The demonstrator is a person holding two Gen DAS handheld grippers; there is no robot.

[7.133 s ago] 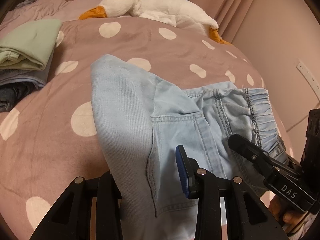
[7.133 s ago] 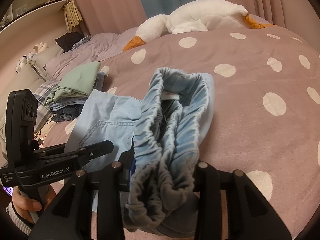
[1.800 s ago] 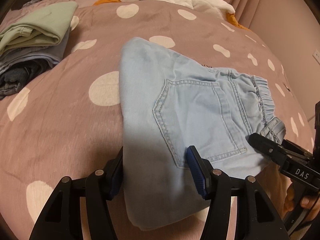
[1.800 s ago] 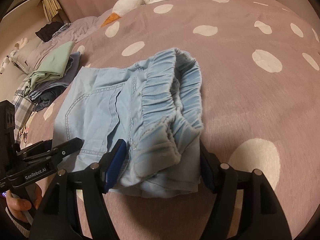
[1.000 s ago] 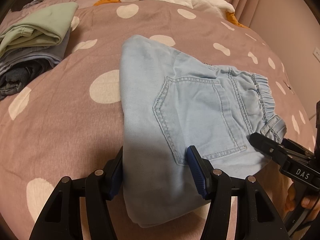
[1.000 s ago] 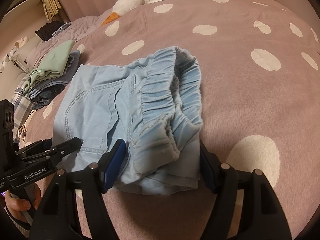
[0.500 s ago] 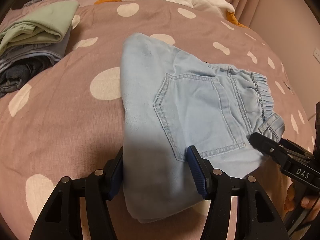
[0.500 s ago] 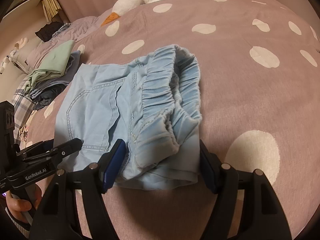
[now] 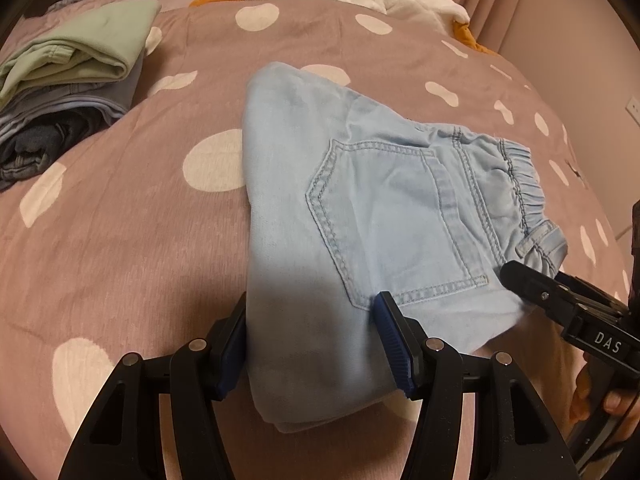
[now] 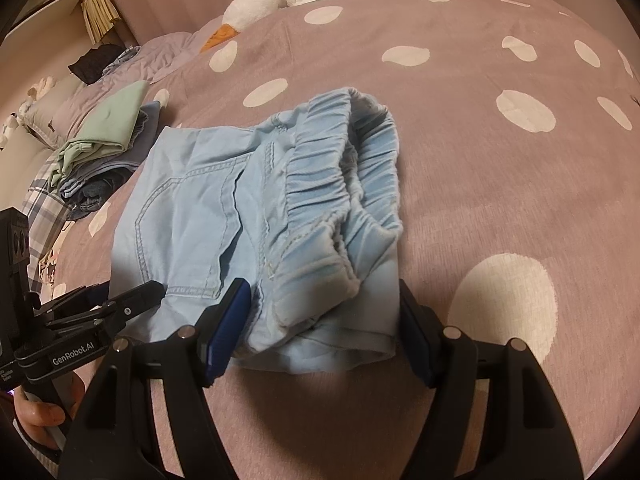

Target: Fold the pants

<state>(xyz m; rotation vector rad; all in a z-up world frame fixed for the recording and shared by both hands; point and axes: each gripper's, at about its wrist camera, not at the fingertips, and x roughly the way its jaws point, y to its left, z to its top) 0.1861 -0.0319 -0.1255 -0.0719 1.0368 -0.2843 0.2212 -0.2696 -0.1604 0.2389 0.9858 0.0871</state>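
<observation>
Folded pants (image 9: 360, 216) lie on the bed (image 9: 120, 240), long axis left-right, near edge between both spread, unclamped jaws: left gripper (image 9: 312, 344) at fold end, right gripper (image 10: 320, 320) at waistband.

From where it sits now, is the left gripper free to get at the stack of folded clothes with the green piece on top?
Probably yes. Nothing lies on the bedspread between the left gripper and the stack of folded clothes. But the folded pants sit between its jaws, so it must first come clear of them.
</observation>
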